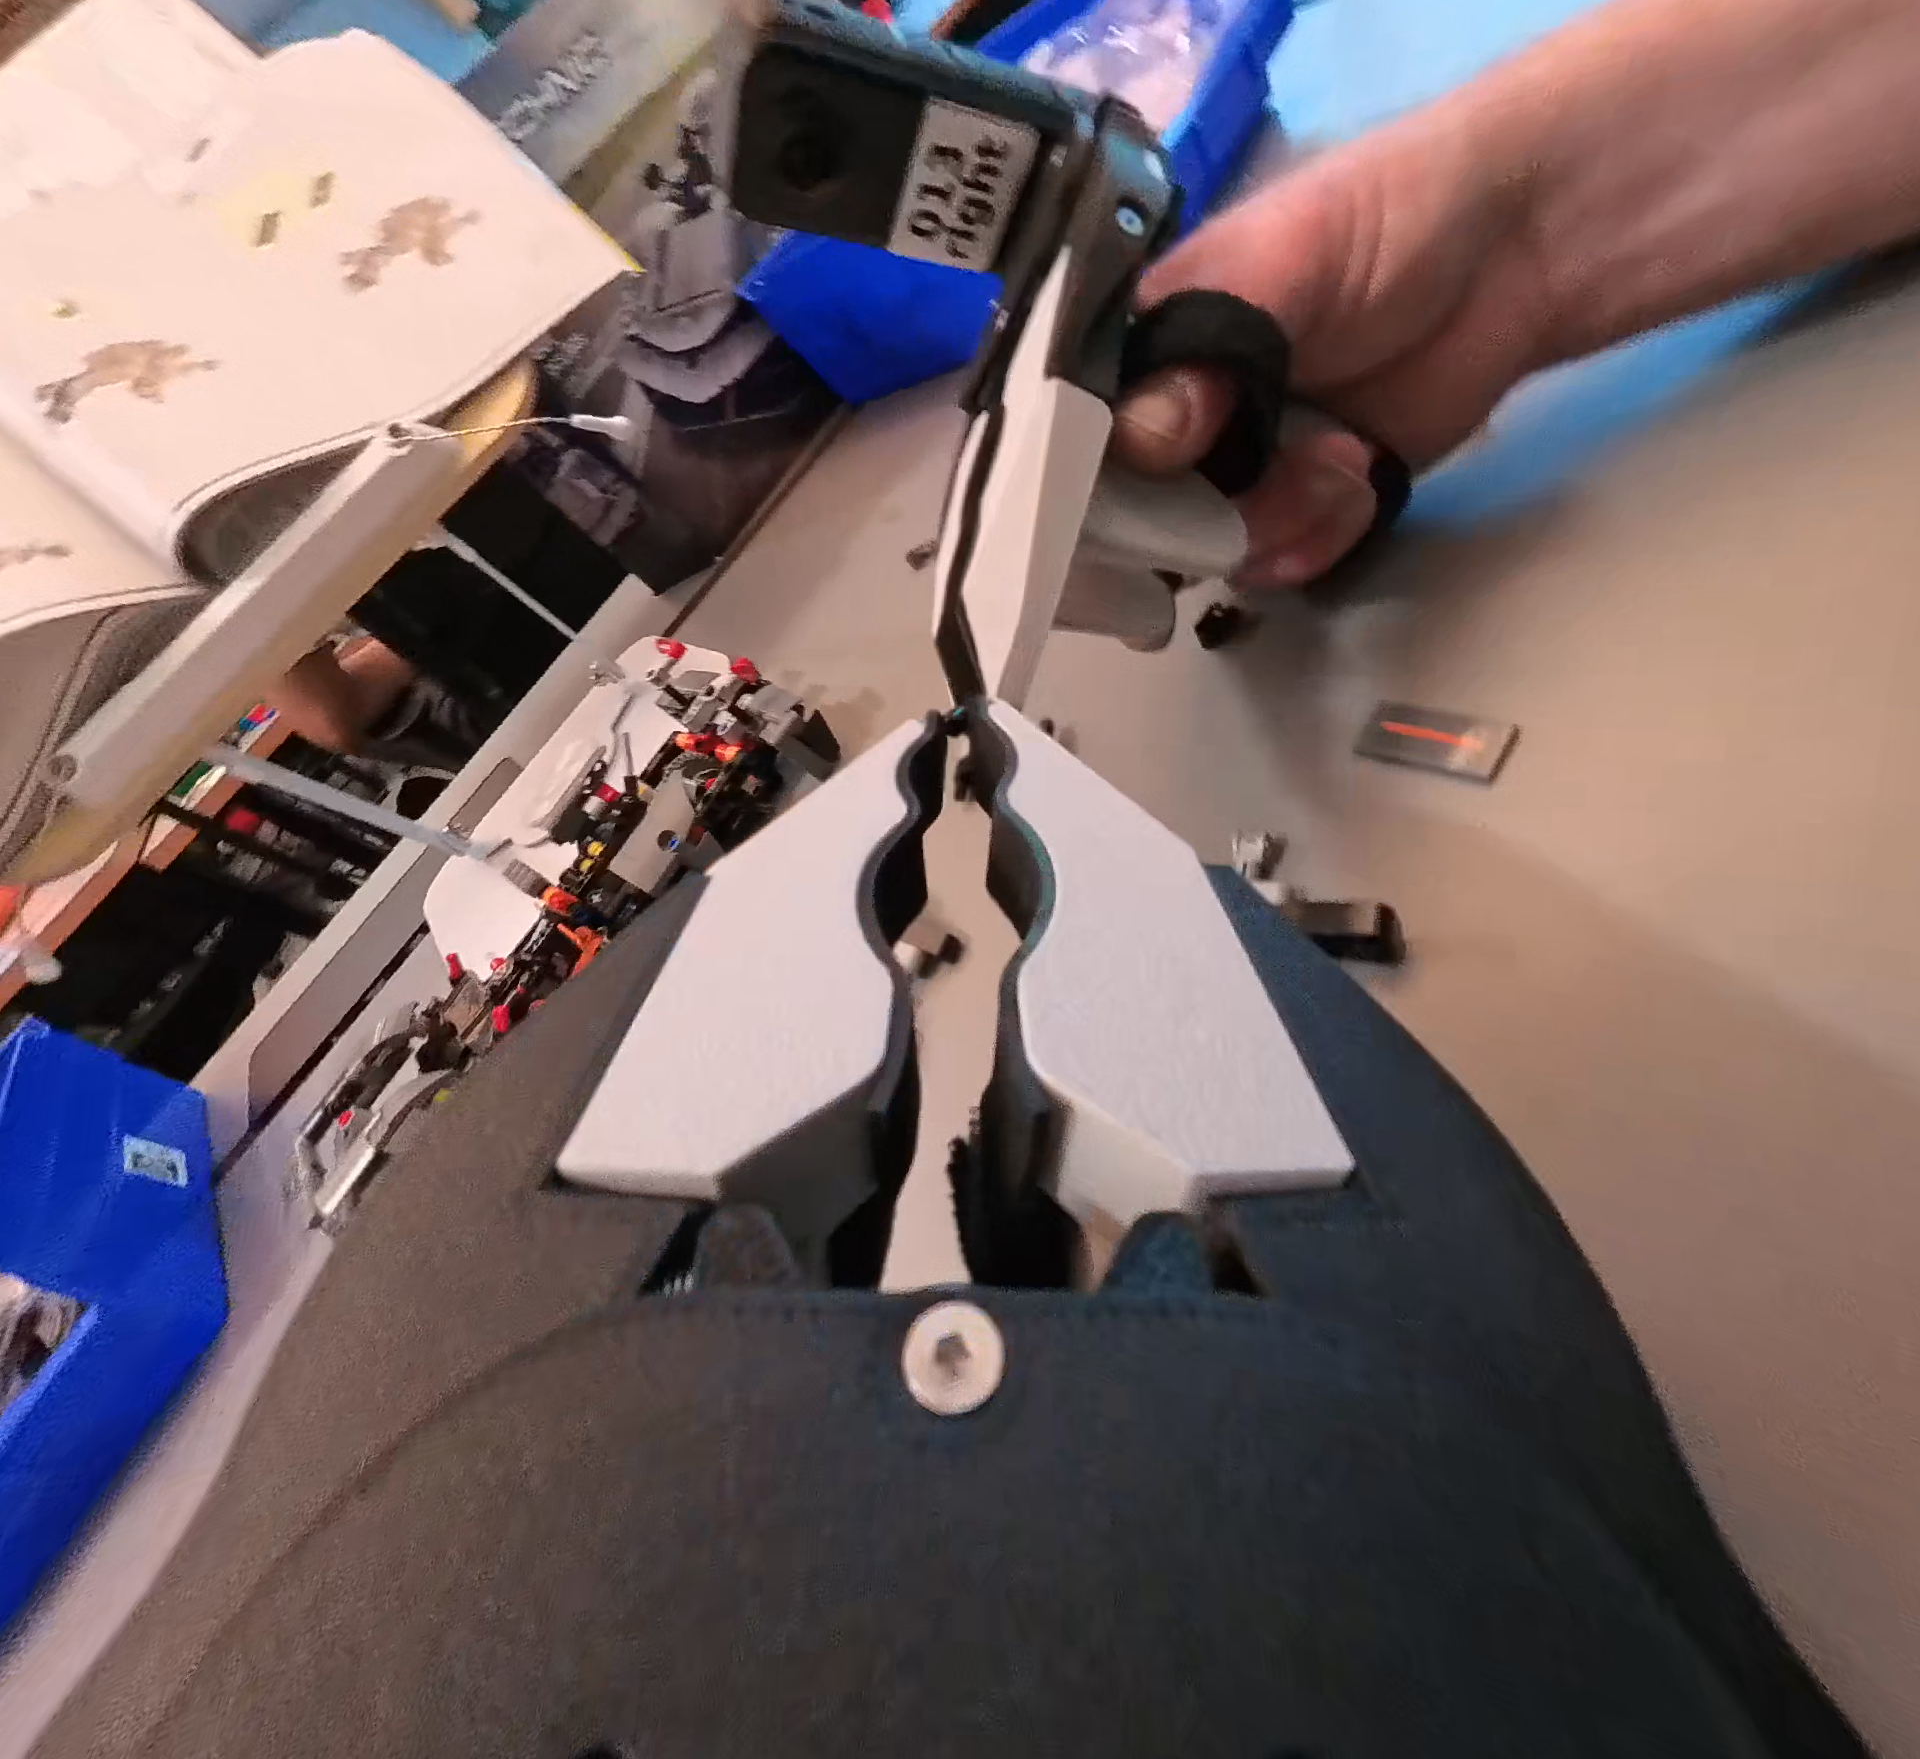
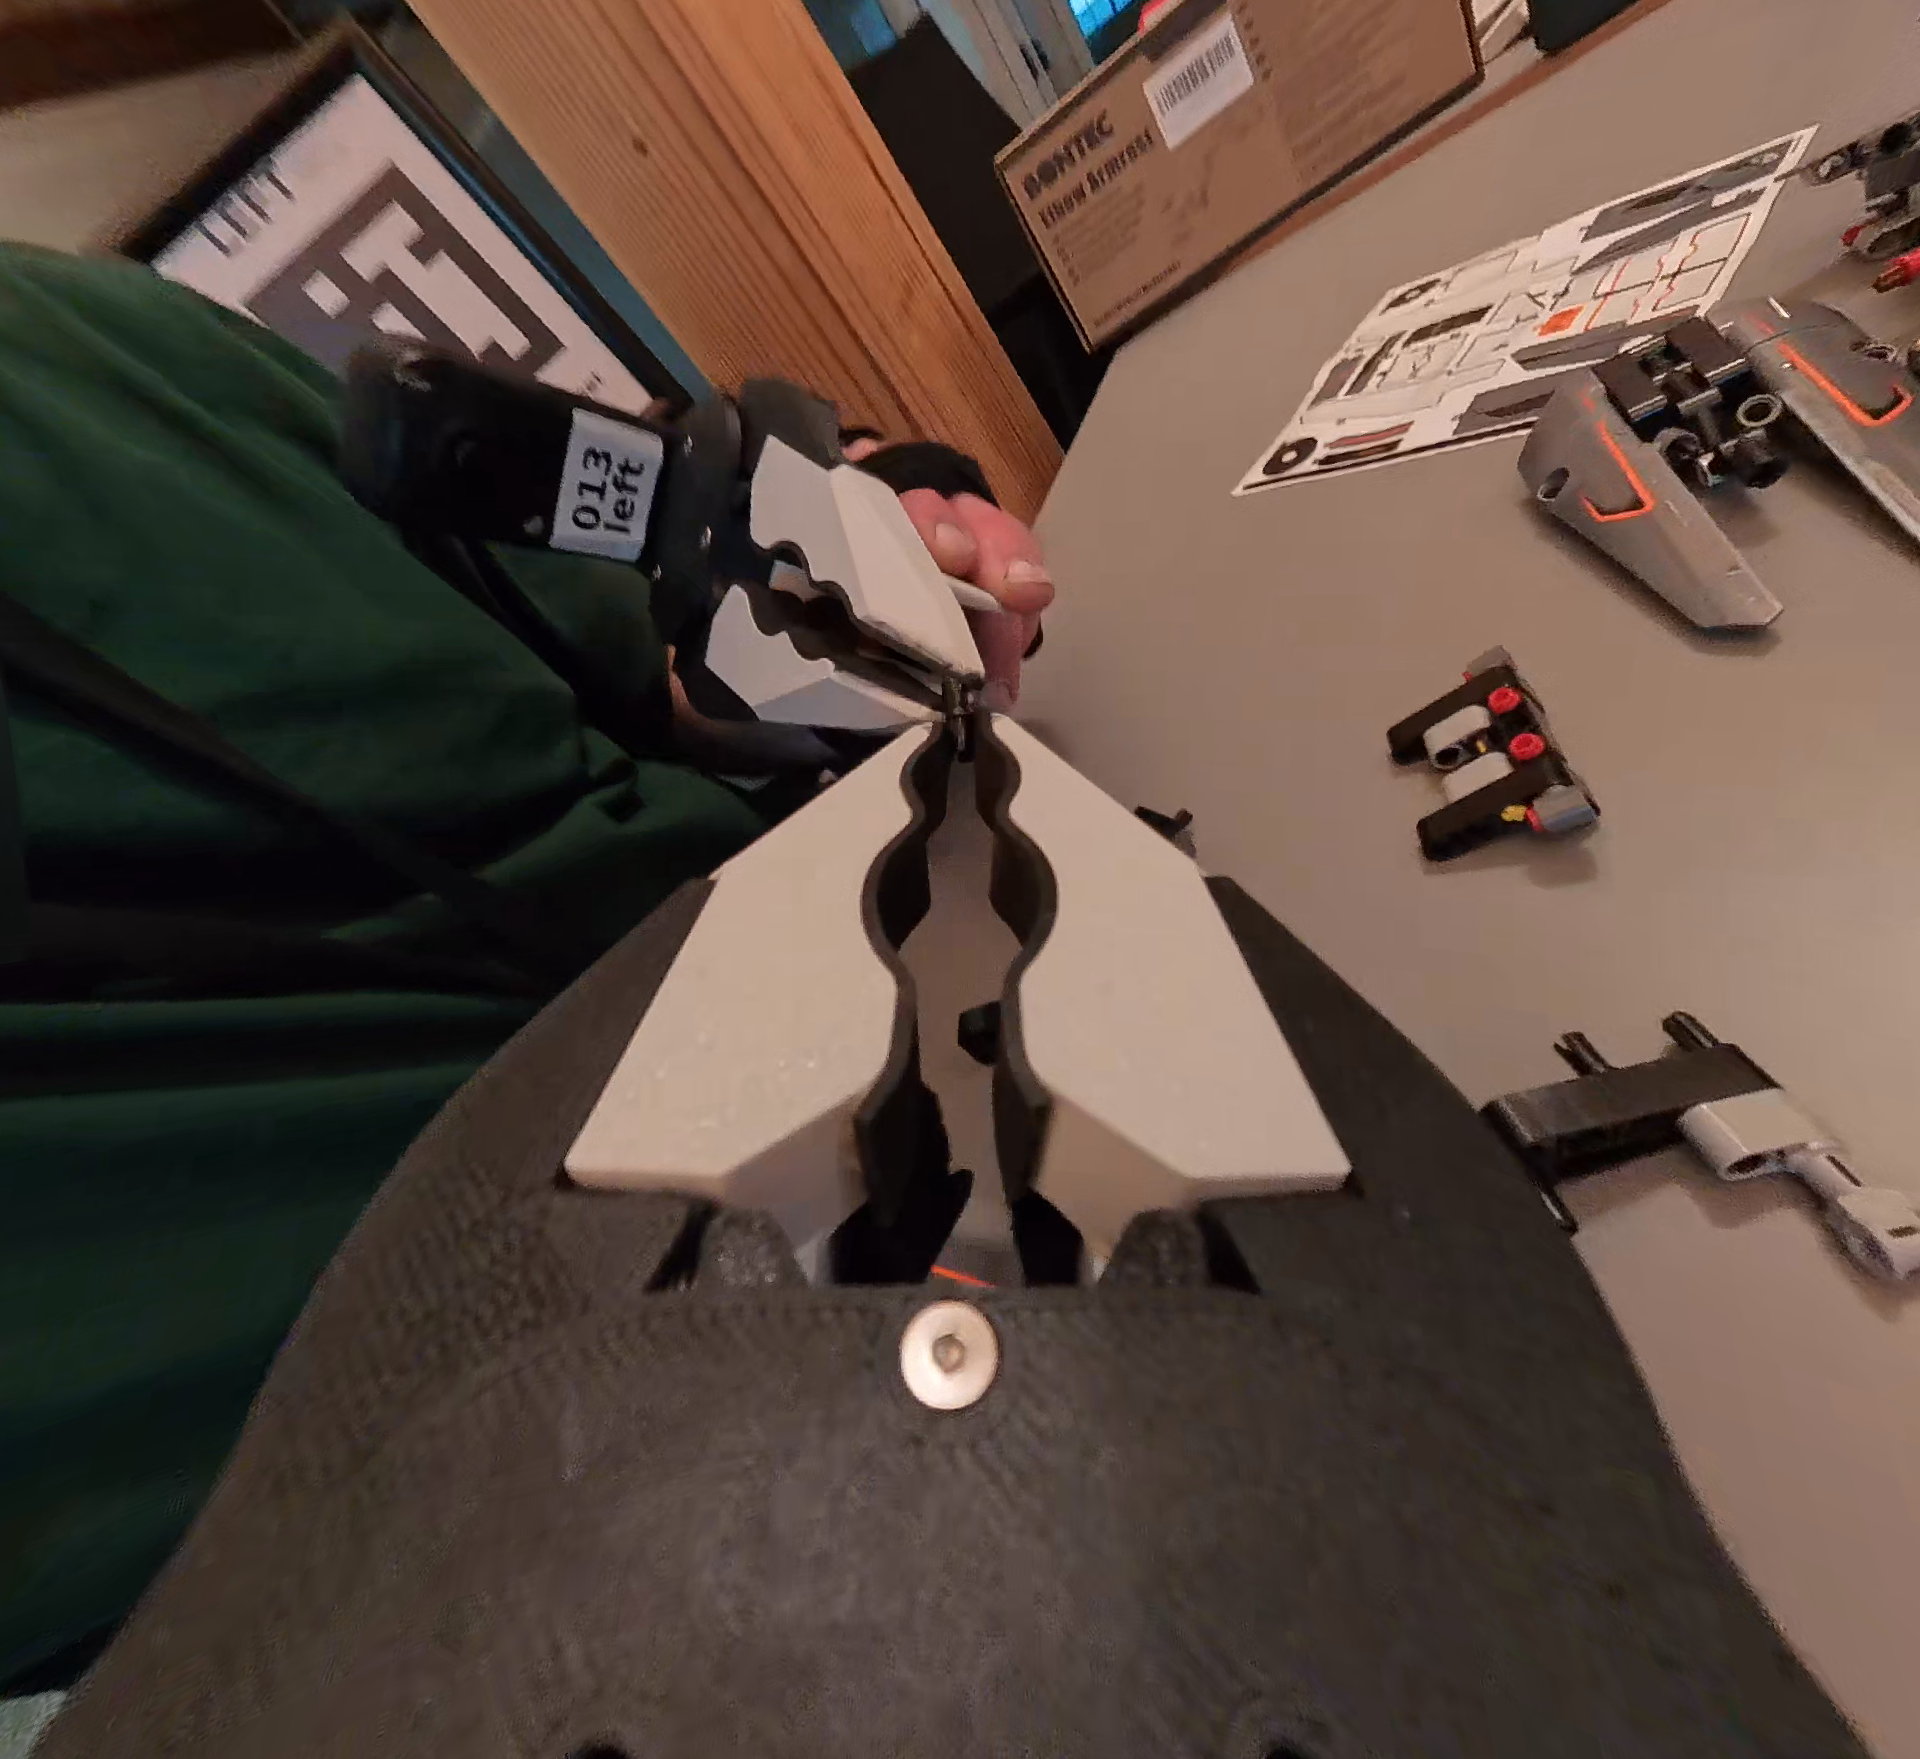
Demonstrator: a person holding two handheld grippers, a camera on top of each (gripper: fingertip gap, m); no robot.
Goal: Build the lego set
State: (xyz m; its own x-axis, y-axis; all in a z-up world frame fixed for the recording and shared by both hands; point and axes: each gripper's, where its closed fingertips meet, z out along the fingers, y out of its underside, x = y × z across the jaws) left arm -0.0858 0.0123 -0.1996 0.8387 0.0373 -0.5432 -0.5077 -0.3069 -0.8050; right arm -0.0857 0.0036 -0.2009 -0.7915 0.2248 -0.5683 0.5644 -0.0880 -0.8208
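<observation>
My left gripper (image 1: pixel 961 735) and my right gripper (image 1: pixel 966 686) meet tip to tip above the grey table (image 1: pixel 1558 878). Both are shut on one small black lego pin (image 1: pixel 958 720) held between them. In the right wrist view my right gripper (image 2: pixel 961 745) points up at the left gripper (image 2: pixel 968 681), with the pin (image 2: pixel 962 717) at the join. Most of the pin is hidden by the tips. The partly built black lego model (image 1: pixel 623 836) with red and orange pins lies on a white sheet to the left.
On the table are a grey winged subassembly (image 2: pixel 1642 514), a black block with red pins (image 2: pixel 1486 759), a black-and-grey beam assembly (image 2: pixel 1683 1122) and a sticker sheet (image 2: pixel 1507 317). An open instruction booklet (image 1: pixel 208 255), blue bins (image 1: pixel 94 1242) and a cardboard box (image 2: pixel 1226 151) stand around. My two grippers' fingertips are within a few centimetres of each other. Both grippers' tips are roughly 20 cm from the grey winged subassembly (image 2: pixel 1642 514).
</observation>
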